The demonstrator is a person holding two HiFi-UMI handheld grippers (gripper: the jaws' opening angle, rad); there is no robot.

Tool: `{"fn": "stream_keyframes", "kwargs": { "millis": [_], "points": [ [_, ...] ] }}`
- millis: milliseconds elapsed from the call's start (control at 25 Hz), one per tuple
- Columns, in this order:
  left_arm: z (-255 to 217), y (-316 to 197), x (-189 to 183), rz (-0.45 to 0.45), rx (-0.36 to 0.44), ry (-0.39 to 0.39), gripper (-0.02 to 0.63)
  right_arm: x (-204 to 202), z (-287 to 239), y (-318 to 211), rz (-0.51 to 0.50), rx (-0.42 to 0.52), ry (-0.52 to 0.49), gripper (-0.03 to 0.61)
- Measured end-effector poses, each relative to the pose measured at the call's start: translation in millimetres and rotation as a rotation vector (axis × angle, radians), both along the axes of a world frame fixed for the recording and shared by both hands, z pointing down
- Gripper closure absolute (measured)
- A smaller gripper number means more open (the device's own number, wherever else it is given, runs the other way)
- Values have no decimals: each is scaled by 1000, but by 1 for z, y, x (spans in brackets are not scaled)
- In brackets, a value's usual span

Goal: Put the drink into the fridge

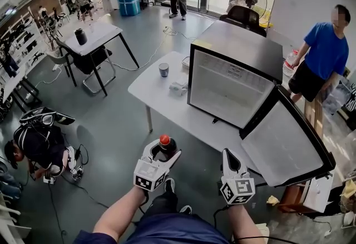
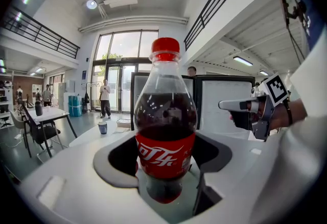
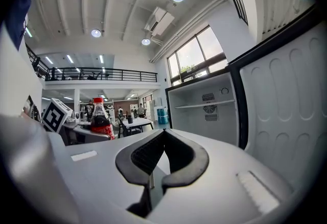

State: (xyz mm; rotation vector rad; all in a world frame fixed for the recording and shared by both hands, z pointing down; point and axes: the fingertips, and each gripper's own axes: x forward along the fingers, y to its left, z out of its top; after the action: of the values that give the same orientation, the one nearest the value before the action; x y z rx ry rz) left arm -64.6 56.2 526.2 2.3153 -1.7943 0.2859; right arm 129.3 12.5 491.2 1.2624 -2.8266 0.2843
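Open hall, white table mid-frame, fridge on it with door swung wide at right, so we hold the cola bottle upright, clamped in the left gripper at lower centre, right gripper closed on nothing beside it, free to assist.

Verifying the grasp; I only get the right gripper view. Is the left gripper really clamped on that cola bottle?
Observer: Yes. The left gripper view shows the left gripper with its jaws shut on the cola bottle, at its red label.
Operator: Anything beside the fridge?
Observer: Head view: a cup stands on the table left of the fridge, apart from it.
Operator: Anyone close?
Observer: A person in a blue shirt stands beyond the open door.
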Motion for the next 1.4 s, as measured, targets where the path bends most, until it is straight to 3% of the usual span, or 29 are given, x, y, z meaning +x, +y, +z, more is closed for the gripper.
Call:
{"fn": "stream_keyframes", "kwargs": {
  "millis": [880, 1400],
  "points": [
    [22, -135, -54, 149, -16, 29, 302, -49, 12, -106, 151, -29, 96, 572],
    [19, -198, -47, 258, 21, -3, 302, -68, 23, -143, 216, -57, 128, 572]
  ]
}}
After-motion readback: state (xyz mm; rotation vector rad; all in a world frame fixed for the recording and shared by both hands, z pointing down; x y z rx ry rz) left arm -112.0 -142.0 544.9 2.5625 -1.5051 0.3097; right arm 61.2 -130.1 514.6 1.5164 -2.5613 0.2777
